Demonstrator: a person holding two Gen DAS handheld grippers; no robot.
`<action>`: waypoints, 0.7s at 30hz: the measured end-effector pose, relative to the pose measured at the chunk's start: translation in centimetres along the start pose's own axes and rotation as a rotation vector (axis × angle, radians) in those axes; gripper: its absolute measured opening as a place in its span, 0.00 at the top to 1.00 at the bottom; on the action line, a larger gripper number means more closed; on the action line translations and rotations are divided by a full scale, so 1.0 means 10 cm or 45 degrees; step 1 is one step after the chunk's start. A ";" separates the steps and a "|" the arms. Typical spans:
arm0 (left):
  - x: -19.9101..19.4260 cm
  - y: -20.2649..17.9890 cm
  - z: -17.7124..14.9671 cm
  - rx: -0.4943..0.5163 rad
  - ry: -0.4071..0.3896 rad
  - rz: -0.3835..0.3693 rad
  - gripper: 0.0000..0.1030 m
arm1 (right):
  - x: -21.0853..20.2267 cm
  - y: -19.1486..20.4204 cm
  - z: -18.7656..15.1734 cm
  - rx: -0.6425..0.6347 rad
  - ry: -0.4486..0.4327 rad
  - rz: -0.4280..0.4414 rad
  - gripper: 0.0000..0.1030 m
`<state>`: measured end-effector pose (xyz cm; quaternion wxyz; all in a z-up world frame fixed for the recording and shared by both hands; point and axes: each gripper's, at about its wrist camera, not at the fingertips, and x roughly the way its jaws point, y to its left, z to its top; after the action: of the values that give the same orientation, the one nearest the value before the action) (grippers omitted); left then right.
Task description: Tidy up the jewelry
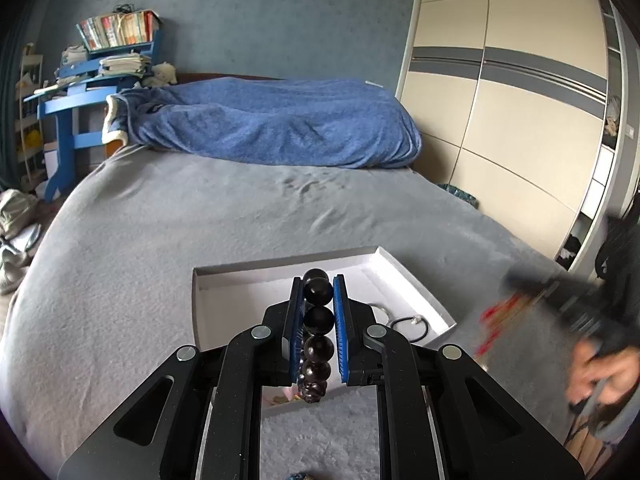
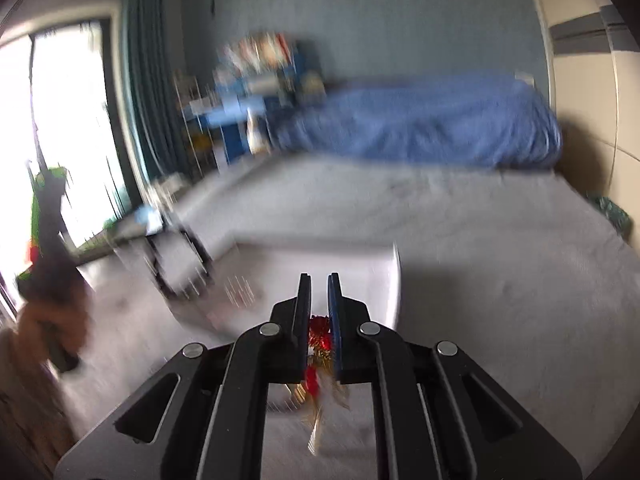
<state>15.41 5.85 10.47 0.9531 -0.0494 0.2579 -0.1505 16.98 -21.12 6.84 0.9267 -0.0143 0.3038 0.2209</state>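
Clamping: left tongs (image 1: 319,284) on one bead bracelet (image 1: 318,320); right tongs (image 2: 319,280) on one red-gold ornament (image 2: 318,340).

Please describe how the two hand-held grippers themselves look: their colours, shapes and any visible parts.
Both the left gripper and the right gripper have black angular frames with slotted linkage arms, round silver pivot pins, and two flat parallel fingers lined with ribbed blue pads. No cables or markings show. A grey sleeve appears blurred.

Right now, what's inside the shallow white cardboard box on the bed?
A thin black cord loop lies near the shallow white cardboard box's right wall. The left claw, holding dark round beads, covers the middle.
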 end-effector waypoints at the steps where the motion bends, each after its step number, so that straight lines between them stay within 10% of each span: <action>1: 0.00 0.00 0.00 0.001 -0.001 0.002 0.86 | 0.09 -0.02 -0.06 0.008 0.045 0.000 0.92; 5: -0.03 -0.02 0.01 -0.004 -0.014 0.000 0.86 | 0.11 -0.04 -0.14 0.013 0.052 0.001 0.92; 17: -0.03 -0.04 0.00 -0.001 -0.011 -0.001 0.86 | -0.91 0.04 0.42 0.060 -0.431 0.098 0.92; 21: -0.03 -0.03 0.00 -0.002 -0.009 -0.001 0.86 | -0.88 0.08 0.38 0.019 -0.363 0.083 0.92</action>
<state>15.10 5.70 10.68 0.9538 -0.0509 0.2547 -0.1506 12.47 -23.32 15.08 0.9528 0.0338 0.1711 0.2484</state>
